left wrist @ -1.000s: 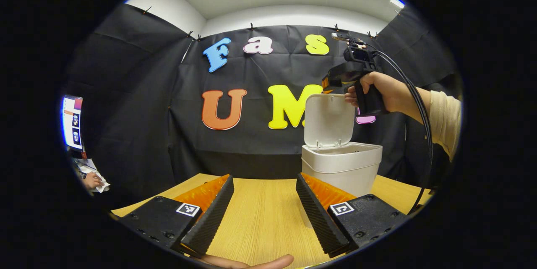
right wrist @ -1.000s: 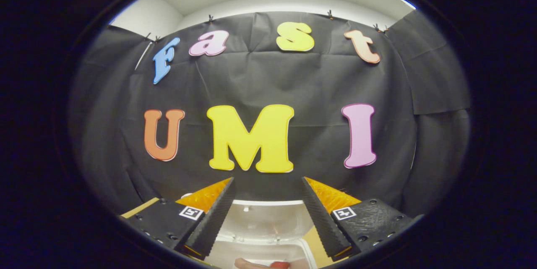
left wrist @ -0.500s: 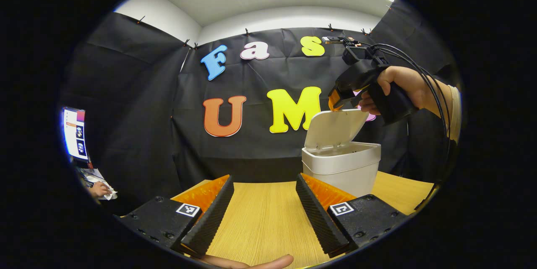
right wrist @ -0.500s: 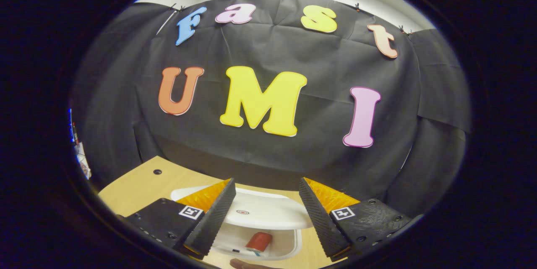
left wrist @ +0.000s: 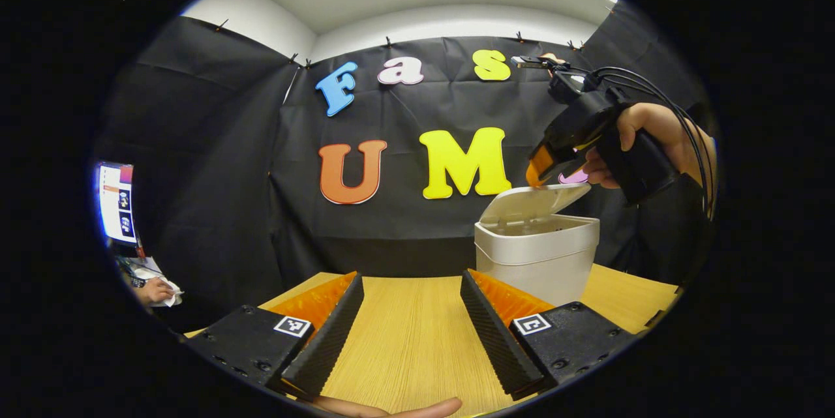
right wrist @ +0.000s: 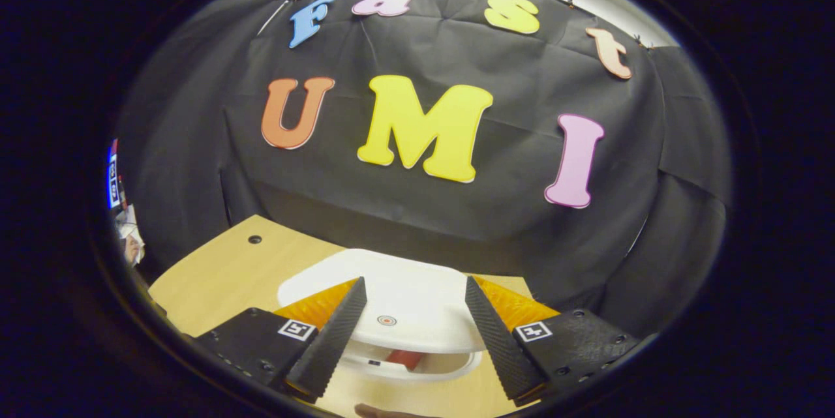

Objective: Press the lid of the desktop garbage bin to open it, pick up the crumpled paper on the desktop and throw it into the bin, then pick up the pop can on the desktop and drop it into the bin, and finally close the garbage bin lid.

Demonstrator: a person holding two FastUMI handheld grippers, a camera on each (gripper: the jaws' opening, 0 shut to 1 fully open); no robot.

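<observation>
The white desktop bin (left wrist: 536,260) stands on the wooden table (left wrist: 404,333) at the right. Its lid (left wrist: 531,199) hangs tilted low over the rim, a narrow gap left at the front. A hand holds my right gripper (left wrist: 541,171) slanted down, with its tips at the lid's raised edge. In the right gripper view the lid (right wrist: 398,297) lies just under my open right gripper (right wrist: 412,327), and the red pop can (right wrist: 404,358) shows through the gap inside the bin. My left gripper (left wrist: 411,323) hovers open over bare table, well short of the bin.
A screen (left wrist: 115,203) glows at the far left, with a person's hand on some paper (left wrist: 155,289) below it. The table has a small round hole (right wrist: 254,239) near its far left corner. A fingertip (left wrist: 391,409) shows at the bottom edge.
The lid has swung from upright down to almost flat over the bin. My right gripper followed it down and to the right, tilting forward. The left gripper has barely moved.
</observation>
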